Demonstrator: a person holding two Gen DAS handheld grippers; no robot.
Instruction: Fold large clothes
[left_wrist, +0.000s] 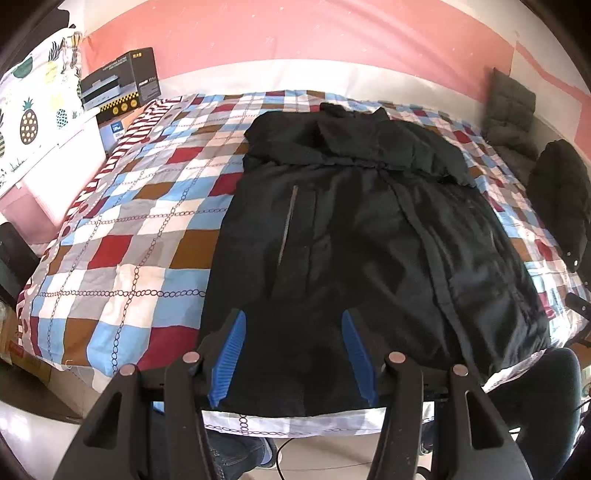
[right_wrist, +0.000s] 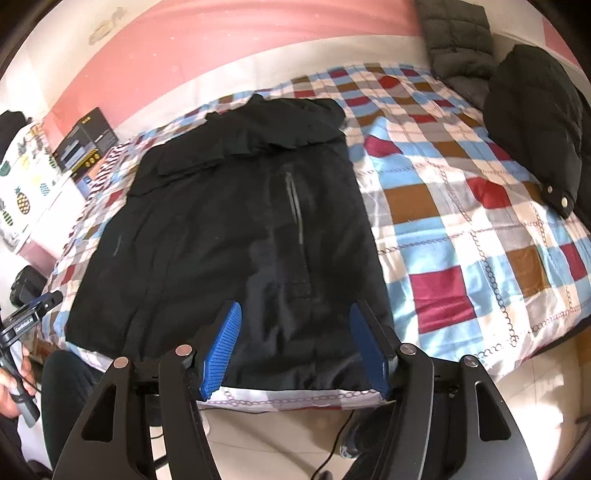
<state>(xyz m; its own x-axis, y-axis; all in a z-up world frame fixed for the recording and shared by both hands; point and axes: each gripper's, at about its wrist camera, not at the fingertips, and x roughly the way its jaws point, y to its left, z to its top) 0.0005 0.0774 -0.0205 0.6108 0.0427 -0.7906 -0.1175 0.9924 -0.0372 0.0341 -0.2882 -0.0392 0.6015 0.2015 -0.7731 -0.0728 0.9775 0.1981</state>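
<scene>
Small white lettering on the left tongs' handle (right_wrist: 24, 320), perhaps "CanRobot.AI", box print unreadable

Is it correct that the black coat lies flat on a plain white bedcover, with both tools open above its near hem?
Not quite. The black coat lies on a checked bedcover of red, blue, brown, grey and white squares, not a plain white one; the left wrist view shows it. The left tool and right tool are open above the near hem.

The coat (left_wrist: 354, 236) is black cloth with a faint sheen and a dull metal zip. The quilt (left_wrist: 140, 229) under it is soft matt checked cotton. Each gripper (left_wrist: 293, 354) has ribbed blue rubbery pads (left_wrist: 229, 354) on matt black plastic arms with shiny metal pins. The floor (right_wrist: 266, 443) is glossy tile.
</scene>
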